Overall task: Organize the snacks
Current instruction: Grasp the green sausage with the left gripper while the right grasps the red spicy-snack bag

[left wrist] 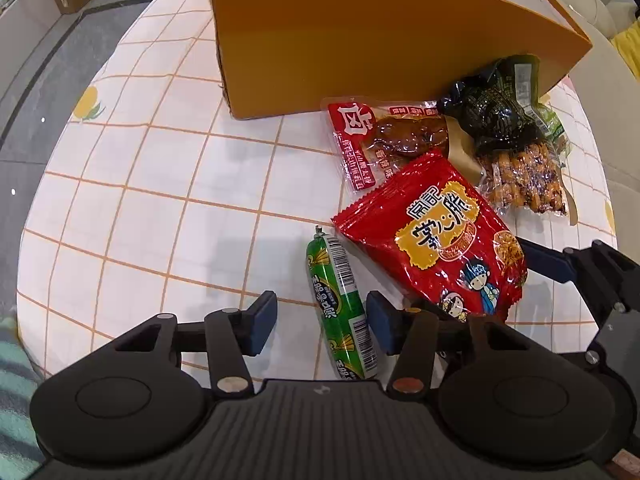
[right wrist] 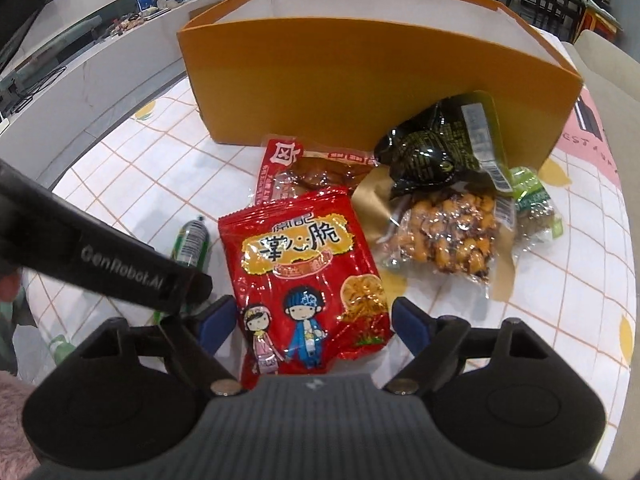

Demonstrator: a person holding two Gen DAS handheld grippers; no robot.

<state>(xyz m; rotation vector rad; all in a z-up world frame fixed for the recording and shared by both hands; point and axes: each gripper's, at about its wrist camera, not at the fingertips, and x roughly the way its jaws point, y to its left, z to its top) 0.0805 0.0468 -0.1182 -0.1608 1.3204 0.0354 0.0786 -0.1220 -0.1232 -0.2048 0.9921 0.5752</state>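
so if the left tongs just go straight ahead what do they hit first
Most likely the green sausage stick, already lying between the open left tongs, nearer the right finger. Past it is bare tablecloth; depth is uncertain.

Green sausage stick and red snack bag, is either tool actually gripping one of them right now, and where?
Nothing is held. The left tool is open astride the green sausage stick; the right tool is open around the red snack bag, near its bottom edge.

Glossy crinkled red foil packet (right wrist: 308, 280), matt orange box (right wrist: 360, 80), seemingly card, smooth checked tablecloth (left wrist: 160, 200).
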